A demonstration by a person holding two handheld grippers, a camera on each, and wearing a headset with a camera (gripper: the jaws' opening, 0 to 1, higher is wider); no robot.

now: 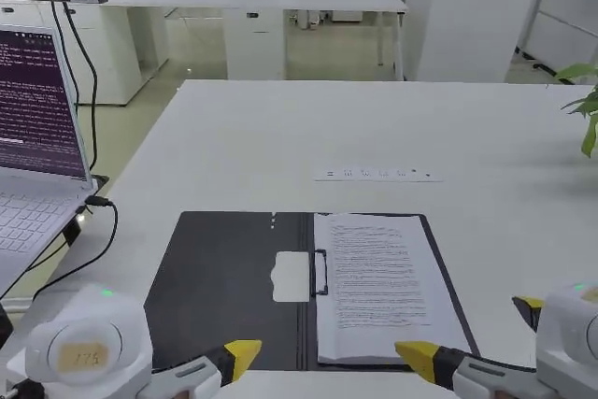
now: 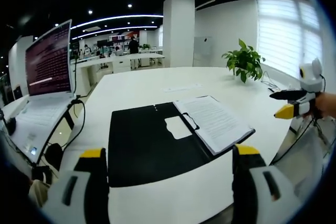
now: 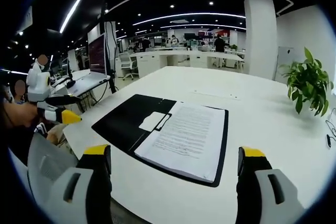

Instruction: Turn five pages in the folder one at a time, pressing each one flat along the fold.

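You can read one number, 175, on the round disc (image 1: 79,357) of your left gripper (image 2: 169,153), just left of the folder (image 1: 224,287). The print on the pages (image 1: 378,277) and the laptop screen (image 1: 37,105) is too small to read.

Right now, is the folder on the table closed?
No, the folder lies open flat, with printed pages on its right half.

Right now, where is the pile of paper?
In the head view the pile of paper lies on the right half of the open black folder, just beside its clip.
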